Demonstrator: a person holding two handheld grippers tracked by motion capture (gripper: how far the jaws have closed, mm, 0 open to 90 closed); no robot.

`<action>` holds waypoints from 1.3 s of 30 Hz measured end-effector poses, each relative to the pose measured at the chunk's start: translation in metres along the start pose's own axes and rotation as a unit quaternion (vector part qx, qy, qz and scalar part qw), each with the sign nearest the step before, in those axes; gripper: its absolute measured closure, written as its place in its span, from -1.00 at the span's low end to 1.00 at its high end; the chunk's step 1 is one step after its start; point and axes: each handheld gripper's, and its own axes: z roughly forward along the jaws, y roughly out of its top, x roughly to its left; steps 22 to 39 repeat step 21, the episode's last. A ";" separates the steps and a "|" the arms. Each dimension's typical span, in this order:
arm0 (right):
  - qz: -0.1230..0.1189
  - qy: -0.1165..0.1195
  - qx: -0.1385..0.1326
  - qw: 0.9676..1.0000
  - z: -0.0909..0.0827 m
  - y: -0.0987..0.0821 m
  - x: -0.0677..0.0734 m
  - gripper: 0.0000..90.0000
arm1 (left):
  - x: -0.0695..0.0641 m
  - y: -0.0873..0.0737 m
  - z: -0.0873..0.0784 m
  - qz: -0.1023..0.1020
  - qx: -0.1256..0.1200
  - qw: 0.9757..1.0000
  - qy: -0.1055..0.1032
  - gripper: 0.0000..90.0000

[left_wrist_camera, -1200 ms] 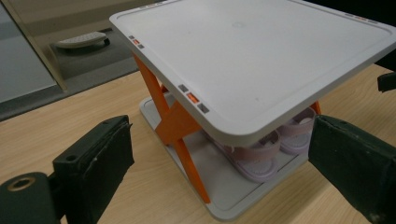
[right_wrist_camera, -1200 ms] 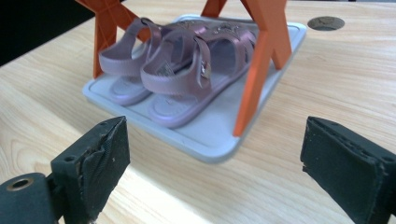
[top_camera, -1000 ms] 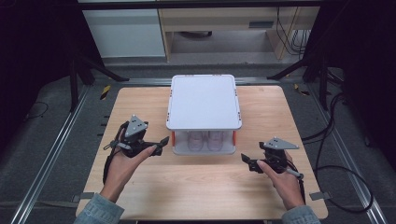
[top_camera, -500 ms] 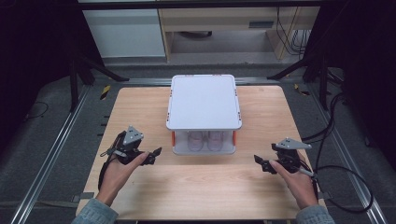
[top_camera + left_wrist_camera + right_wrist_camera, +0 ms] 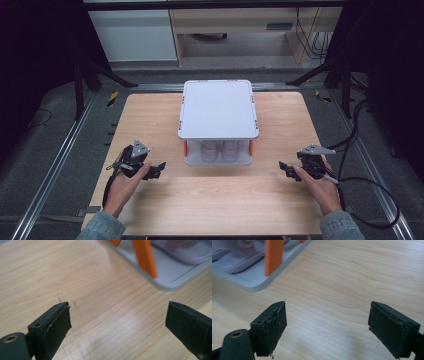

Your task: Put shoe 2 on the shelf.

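Two grippers, the left gripper (image 5: pixel 159 169) and the right gripper (image 5: pixel 283 167), hover with jaws spread and empty, the right's having just narrowed slightly, either side of a white-lidded box (image 5: pixel 218 107) standing mid-way on a pale wooden table (image 5: pixel 220 205), dark floor and cables (image 5: pixel 367 187) around.

- No text, label, brand, number or sign can be read in any of the views.
- No marking is seen on the white lid of the storage box (image 5: pixel 218 107).
- No print is borne by the wooden tabletop (image 5: pixel 215 200) either.
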 end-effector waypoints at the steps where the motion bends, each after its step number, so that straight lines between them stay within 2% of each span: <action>1: 0.006 -0.008 -0.001 1.000 0.002 0.000 -0.002 -0.66 | 0.004 -0.003 0.004 -0.007 0.004 1.000 0.004 -0.88; 2: 0.023 -0.017 -0.006 1.000 0.006 0.000 -0.007 -0.66 | 0.012 -0.008 0.011 -0.023 0.008 1.000 0.010 -0.88; 5: 0.041 -0.032 -0.007 0.999 0.012 0.001 -0.014 -0.66 | 0.022 -0.012 0.019 -0.040 0.011 0.999 0.018 -0.88; 9: 0.045 -0.051 -0.004 0.998 0.020 0.002 -0.019 -0.69 | 0.029 -0.014 0.027 -0.047 0.009 0.998 0.031 -0.87; 16: 0.045 -0.081 0.016 0.996 0.031 0.000 -0.020 -0.77 | 0.031 -0.019 0.038 -0.056 0.017 0.998 0.031 -0.87; 17: 0.045 -0.084 0.020 0.995 0.032 -0.001 -0.020 -0.77 | 0.031 -0.020 0.041 -0.060 0.024 0.997 0.031 -0.87; 20: 0.049 -0.083 0.030 0.995 0.034 -0.002 -0.021 -0.79 | 0.032 -0.020 0.043 -0.070 0.023 0.997 0.029 -0.87; 39: 0.049 -0.083 0.030 0.995 0.034 -0.002 -0.021 -0.79 | 0.032 -0.020 0.043 -0.070 0.023 0.997 0.029 -0.87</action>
